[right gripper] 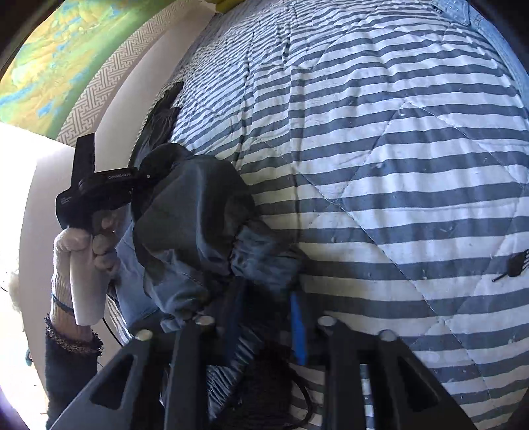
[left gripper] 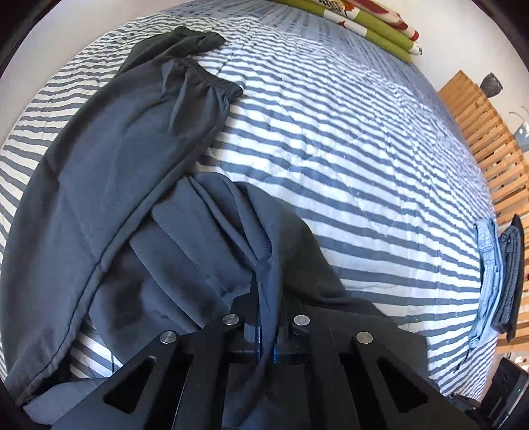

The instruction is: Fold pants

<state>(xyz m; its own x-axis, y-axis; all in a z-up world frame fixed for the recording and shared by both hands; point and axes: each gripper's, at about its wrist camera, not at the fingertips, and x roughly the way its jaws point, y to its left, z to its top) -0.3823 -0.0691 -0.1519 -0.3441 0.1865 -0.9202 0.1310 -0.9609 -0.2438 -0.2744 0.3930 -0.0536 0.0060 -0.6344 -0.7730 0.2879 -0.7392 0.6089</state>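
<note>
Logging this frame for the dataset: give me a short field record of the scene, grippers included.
surface: striped quilt on a bed
garment: dark grey pants, cuffed legs lying flat toward the far edge
left gripper: shut on a pinched fold of the pants
right gripper: gathered waistband fabric between the fingers, grip not clear
other items: folded clothes stack at the bed's right edge; green patterned bedding at the far end
fold state: not yet folded

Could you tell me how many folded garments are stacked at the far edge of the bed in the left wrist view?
2: a light blue denim piece lying on the striped quilt, and a dark checked one just beyond it at the edge. More may be hidden past the frame.
</note>
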